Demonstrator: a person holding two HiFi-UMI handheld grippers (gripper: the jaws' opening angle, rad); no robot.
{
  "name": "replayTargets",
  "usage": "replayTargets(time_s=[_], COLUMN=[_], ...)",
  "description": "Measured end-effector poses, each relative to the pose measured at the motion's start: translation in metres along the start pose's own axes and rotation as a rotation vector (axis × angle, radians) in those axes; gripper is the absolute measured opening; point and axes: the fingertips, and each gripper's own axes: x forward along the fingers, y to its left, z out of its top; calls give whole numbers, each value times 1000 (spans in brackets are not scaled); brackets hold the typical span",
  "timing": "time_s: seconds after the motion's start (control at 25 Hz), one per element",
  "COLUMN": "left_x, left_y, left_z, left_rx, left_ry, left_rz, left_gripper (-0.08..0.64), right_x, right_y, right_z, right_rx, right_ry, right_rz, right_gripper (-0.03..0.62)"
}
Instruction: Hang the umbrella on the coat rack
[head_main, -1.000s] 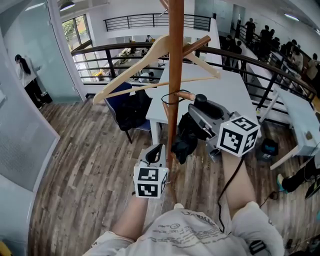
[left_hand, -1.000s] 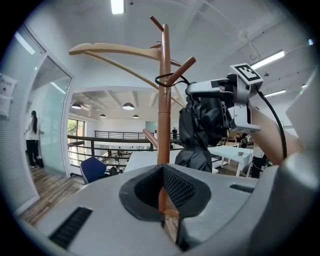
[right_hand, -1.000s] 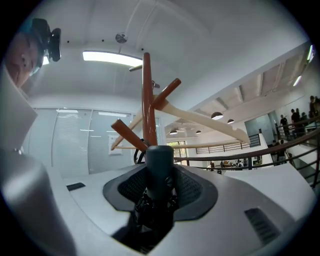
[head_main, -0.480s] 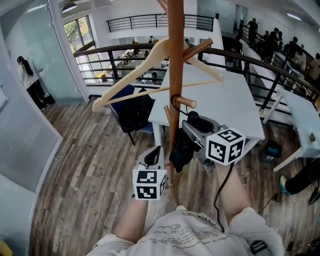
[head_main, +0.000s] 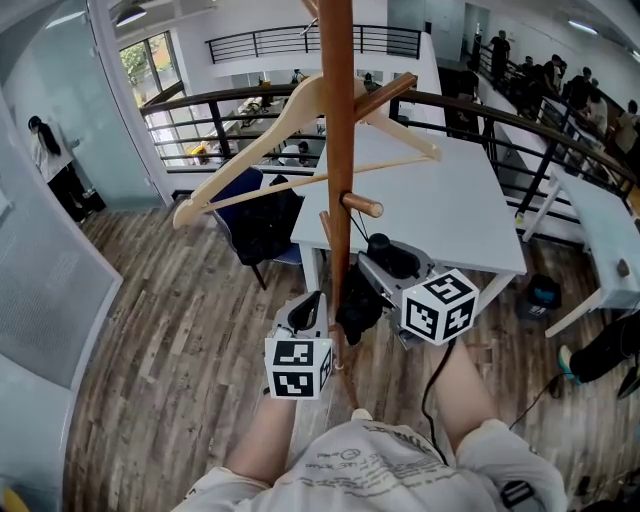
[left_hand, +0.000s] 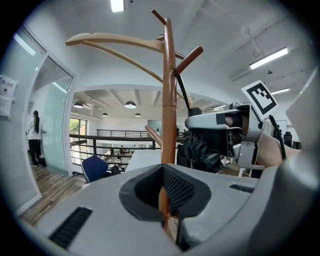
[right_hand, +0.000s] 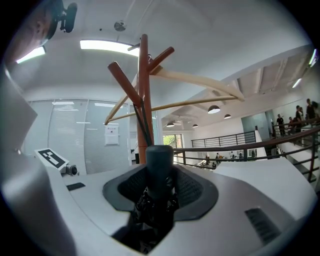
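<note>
Nearest, grips the pole of the coat rack (head_main: 338, 150) low down with the left gripper (head_main: 320, 300), jaws narrowed onto the wood. Just to its right, holds the folded black umbrella (head_main: 357, 303) by its handle in the right gripper (right_hand: 160, 187), jaws closed on it, fabric bunched beside the pole. Above, trails a thin black strap (head_main: 349, 235) up to the short peg (head_main: 362, 206). Higher, bears a wooden hanger (head_main: 262, 150) at an upper peg. Beyond, a white worktop (head_main: 440, 195) and a dark railing (head_main: 520, 125).

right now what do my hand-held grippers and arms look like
Left hand-held gripper, right hand-held gripper: pale grey shells, dark mesh pads, white cubes with black square markers. Black cable off the right one. Light printed T-shirt.
</note>
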Motion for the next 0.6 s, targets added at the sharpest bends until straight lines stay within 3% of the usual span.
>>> replayTargets(time_s=[0.2, 0.44, 0.56, 0.6], left_x=[0, -2, -3, -3], left_y=[-4, -7, -13, -14], left_z=[-3, -5, -6, -6], left_rx=[4, -9, -6, -4], left_ry=[6, 13, 12, 9], left_rz=[0, 0, -14, -15], left_gripper=[5, 5, 5, 5], right_x=[-6, -27, -40, -44], right_y=[-2, 2, 11, 12], right_z=[4, 22, 22, 21], right_rx=[-34, -17, -58, -78], right_ry=[-79, -187, -202, -204], right_rz=[-45, -36, -13, -21], right_gripper=[160, 242, 231, 173])
